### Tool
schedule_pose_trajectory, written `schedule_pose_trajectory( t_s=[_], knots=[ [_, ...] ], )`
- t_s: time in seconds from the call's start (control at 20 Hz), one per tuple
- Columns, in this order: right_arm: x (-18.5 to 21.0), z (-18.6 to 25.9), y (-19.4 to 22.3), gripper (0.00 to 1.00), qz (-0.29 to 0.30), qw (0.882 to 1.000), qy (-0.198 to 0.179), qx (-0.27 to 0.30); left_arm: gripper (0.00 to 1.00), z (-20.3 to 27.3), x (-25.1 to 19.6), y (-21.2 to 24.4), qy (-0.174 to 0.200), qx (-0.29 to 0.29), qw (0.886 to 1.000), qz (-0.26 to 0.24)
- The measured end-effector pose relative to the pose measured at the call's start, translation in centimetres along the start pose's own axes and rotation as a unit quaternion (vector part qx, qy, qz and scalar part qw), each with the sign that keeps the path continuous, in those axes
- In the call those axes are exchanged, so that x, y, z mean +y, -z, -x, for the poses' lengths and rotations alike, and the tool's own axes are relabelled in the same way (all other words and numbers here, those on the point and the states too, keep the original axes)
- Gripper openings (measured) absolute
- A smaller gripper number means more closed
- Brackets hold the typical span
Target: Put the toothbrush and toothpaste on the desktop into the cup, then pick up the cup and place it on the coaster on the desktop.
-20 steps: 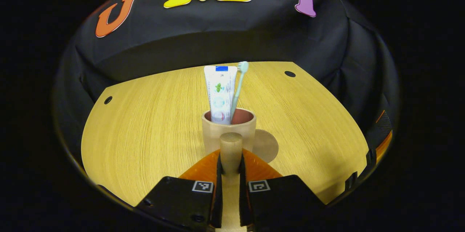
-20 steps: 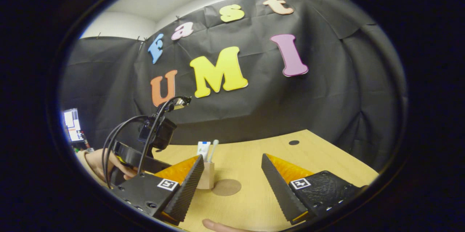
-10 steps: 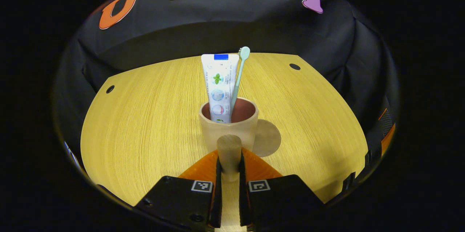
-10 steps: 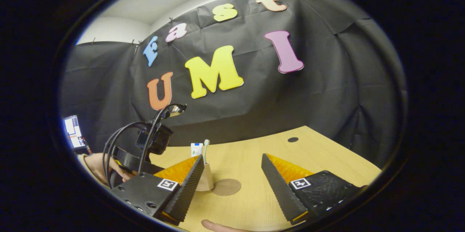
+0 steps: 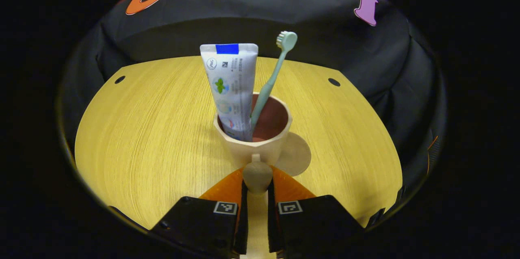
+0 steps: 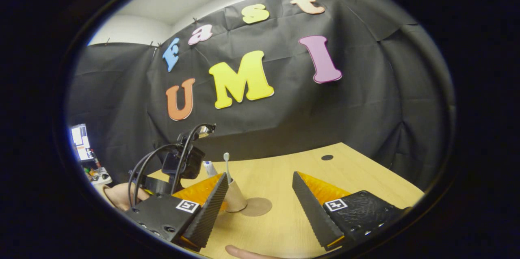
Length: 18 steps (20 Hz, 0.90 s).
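Note:
My left gripper is shut on the handle of the beige cup. The white toothpaste tube and the pale green toothbrush stand in the cup. The cup tips toward the camera, so its reddish inside shows. The round brown coaster lies on the table just behind it to the right, partly covered by it. In the right gripper view the cup leans left beside the coaster, held by the left gripper. My right gripper hangs open above the table, holding nothing.
The wooden table has small dark holes near its back corners and ends at the black cloth wall. A hand holds the left gripper, a fingertip shows at the bottom edge, and a lit screen stands far left.
The cup has risen and tipped in the left gripper, so the toothpaste and toothbrush lean more and stand taller in view. The right gripper has barely moved.

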State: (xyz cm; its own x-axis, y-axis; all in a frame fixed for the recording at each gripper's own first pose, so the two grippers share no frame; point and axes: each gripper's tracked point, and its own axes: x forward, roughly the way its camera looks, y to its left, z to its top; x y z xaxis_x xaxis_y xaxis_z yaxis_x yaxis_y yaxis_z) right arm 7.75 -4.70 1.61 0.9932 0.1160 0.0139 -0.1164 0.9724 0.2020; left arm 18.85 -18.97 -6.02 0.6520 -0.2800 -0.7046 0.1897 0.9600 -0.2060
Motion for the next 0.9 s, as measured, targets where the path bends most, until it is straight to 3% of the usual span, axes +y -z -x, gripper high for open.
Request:
schedule_pose_trajectory(
  t_s=[0.1,0.3,0.6,0.75,0.85,0.9],
  knots=[
    [-0.4,-0.2,0.0,0.96,-0.009,1.000,0.003,0.003,0.22,-0.9,-1.6,0.5,0.013,0.000,1.000,-0.002],
    [-1.2,-0.4,-0.2,0.96,-0.012,1.000,0.009,0.002,0.23,-1.2,-3.1,0.1,0.005,-0.001,1.000,-0.025],
    [-1.7,-0.5,-0.2,0.96,-0.015,1.000,0.013,0.003,0.24,-1.2,-3.6,0.1,0.004,0.000,1.000,-0.015],
    [-1.9,-0.4,-0.5,0.96,-0.008,1.000,0.016,-0.002,0.25,-0.8,-5.3,-0.1,0.033,0.002,0.999,0.002],
    [-2.2,-0.3,-0.8,0.96,-0.007,1.000,0.023,-0.007,0.34,0.4,-5.9,-1.0,0.047,-0.020,0.999,-0.010],
    [-2.3,-0.1,-1.0,0.96,-0.008,1.000,0.024,-0.008,0.55,1.4,-6.3,-0.9,0.052,-0.038,0.998,-0.019]
  ],
)
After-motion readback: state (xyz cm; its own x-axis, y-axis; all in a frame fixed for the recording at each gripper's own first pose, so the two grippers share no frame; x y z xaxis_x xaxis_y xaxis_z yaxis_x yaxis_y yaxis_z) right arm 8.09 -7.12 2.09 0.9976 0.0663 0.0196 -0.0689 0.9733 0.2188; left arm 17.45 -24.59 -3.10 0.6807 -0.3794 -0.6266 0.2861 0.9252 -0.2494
